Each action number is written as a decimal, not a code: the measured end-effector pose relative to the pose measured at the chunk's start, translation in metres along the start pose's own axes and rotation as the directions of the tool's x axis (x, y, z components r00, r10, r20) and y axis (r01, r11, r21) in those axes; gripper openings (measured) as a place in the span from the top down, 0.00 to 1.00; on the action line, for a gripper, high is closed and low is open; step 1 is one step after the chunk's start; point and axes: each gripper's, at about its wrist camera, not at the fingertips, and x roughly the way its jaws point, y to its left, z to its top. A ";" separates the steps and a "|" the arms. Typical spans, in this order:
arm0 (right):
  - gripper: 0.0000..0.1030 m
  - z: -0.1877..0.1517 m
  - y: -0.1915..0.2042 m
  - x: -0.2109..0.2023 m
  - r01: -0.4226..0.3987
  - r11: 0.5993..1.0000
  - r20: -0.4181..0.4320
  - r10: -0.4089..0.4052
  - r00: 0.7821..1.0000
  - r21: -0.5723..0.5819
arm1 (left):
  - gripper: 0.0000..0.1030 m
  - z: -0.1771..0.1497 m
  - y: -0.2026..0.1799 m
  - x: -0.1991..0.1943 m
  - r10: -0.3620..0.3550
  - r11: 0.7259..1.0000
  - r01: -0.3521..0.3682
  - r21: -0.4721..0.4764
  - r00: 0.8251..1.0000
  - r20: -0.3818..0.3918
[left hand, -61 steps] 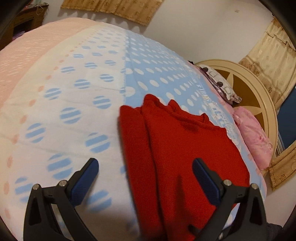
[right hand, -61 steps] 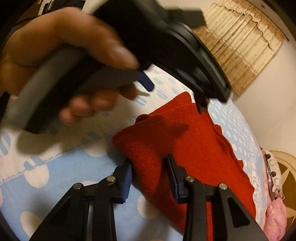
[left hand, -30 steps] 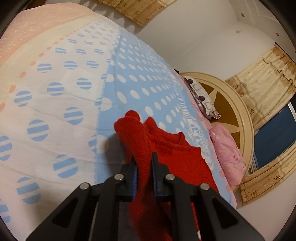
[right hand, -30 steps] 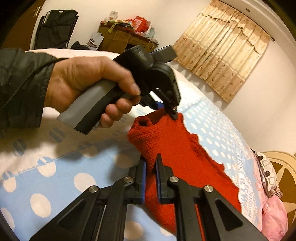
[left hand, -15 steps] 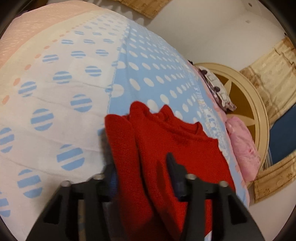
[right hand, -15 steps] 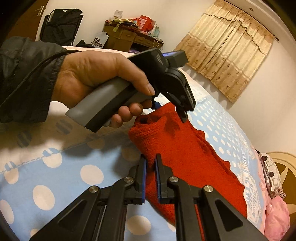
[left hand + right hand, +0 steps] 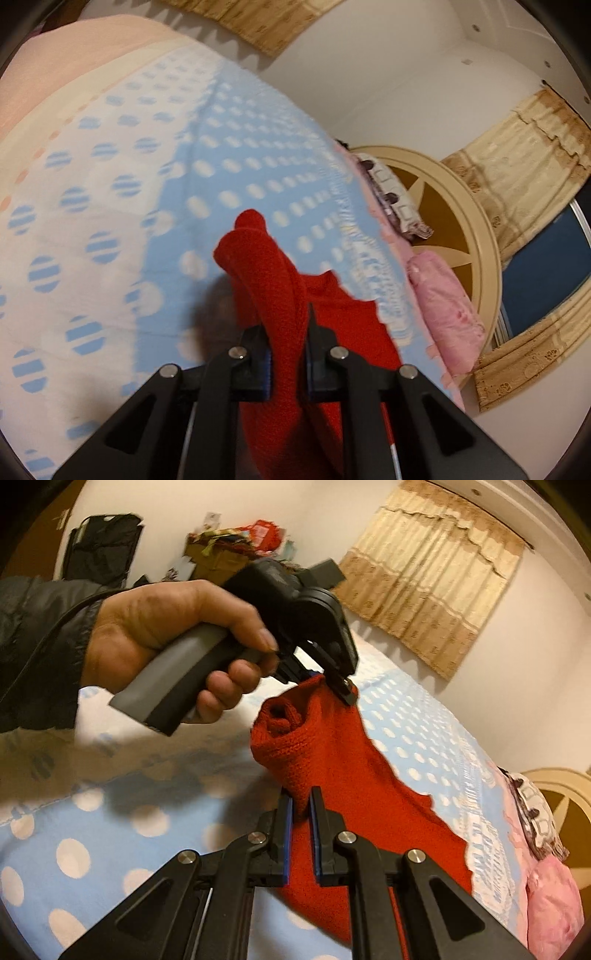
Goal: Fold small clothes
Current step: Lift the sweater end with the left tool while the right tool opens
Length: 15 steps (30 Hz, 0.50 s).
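Left wrist view. The left gripper (image 7: 287, 363) has its jaws nearly closed on a bunched fold of the red knitted garment (image 7: 273, 280); having just been closing, they now pinch the cloth between the blue pads. The gripped edge rises clear of the bed with the blue-and-white polka-dot cover (image 7: 110, 192), while the rest of the garment trails down onto the cover toward the round cream headboard (image 7: 480, 236).

Right wrist view. The right gripper (image 7: 301, 840) has its jaws almost shut on the garment's near edge (image 7: 332, 768). On the side of the garment away from the headboard, the person's left hand (image 7: 155, 638) holds the left gripper (image 7: 328, 681), which pinches the same raised edge at its other corner.

Step in hand, as judged: one edge is lifted by both corners, ready for a fold. The next move calls for carrying both corners together, level and evenly spaced, toward the headboard over the part lying on the bed, then lowering before the jaws release.
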 end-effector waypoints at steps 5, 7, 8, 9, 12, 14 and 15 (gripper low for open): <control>0.92 -0.013 -0.034 -0.012 0.047 0.996 0.001 -0.047 0.999 0.072 | 0.88 0.007 -0.032 0.015 -0.029 0.999 0.029 0.035 1.000 0.004; 0.92 -0.017 -0.043 -0.014 0.061 0.993 -0.004 -0.061 0.998 0.099 | 0.88 0.009 -0.043 0.022 -0.039 0.998 0.039 0.041 0.999 0.001; 0.92 -0.021 -0.050 -0.015 0.072 0.991 -0.008 -0.071 0.997 0.113 | 0.88 0.009 -0.046 0.025 -0.042 0.998 0.042 0.044 0.999 -0.001; 0.92 -0.023 -0.053 -0.014 0.077 0.990 -0.012 -0.076 0.997 0.122 | 0.88 0.009 -0.052 0.031 -0.046 0.998 0.046 0.049 0.999 -0.007; 0.94 -0.033 -0.064 -0.020 0.093 0.983 -0.020 -0.091 0.996 0.155 | 0.88 0.009 -0.067 0.043 -0.051 0.997 0.052 0.061 0.999 -0.020; 0.97 -0.041 -0.072 -0.023 0.111 0.978 -0.024 -0.108 0.994 0.177 | 0.88 0.007 -0.074 0.050 -0.055 0.996 0.057 0.066 0.998 -0.029; 0.97 -0.046 -0.080 -0.025 0.114 0.973 -0.029 -0.110 0.993 0.202 | 0.88 0.007 -0.077 0.055 -0.061 0.996 0.063 0.066 0.997 -0.036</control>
